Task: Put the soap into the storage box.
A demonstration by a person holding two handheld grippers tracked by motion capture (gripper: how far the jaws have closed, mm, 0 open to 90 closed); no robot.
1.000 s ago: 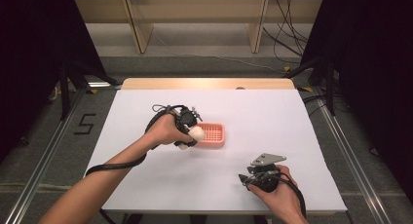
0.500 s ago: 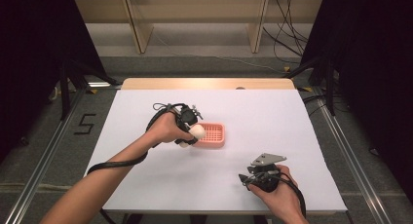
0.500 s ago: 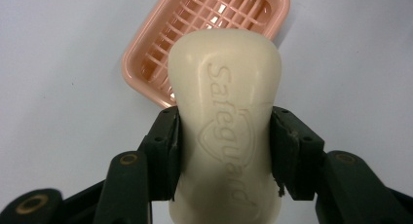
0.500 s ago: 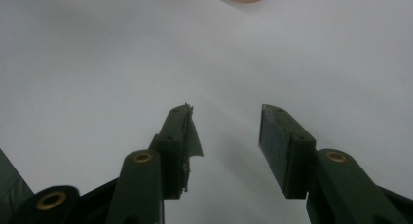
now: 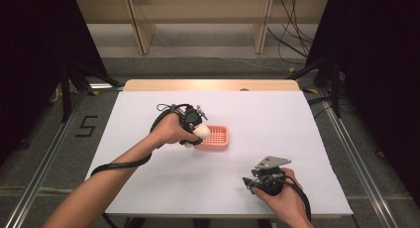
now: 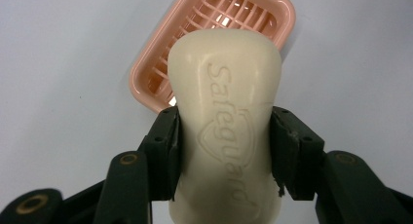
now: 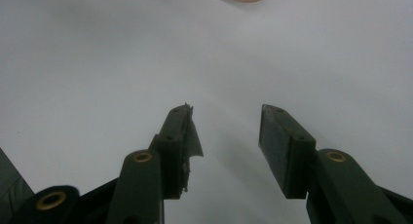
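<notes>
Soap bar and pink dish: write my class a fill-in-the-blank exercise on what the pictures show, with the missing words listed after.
1. The left gripper has its fingers closed on a cream bar of ____.
2. The word pressed into the soap bar reads ____.
3. The slotted soap dish on the white table is coloured ____.
4. The right gripper has ____ between its fingers.

Missing words: soap; Safeguard; pink; nothing

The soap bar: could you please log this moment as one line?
left hand-held gripper: shut on soap bar | soap bar: above pink soap dish | right hand-held gripper: open, empty, over white table
</notes>
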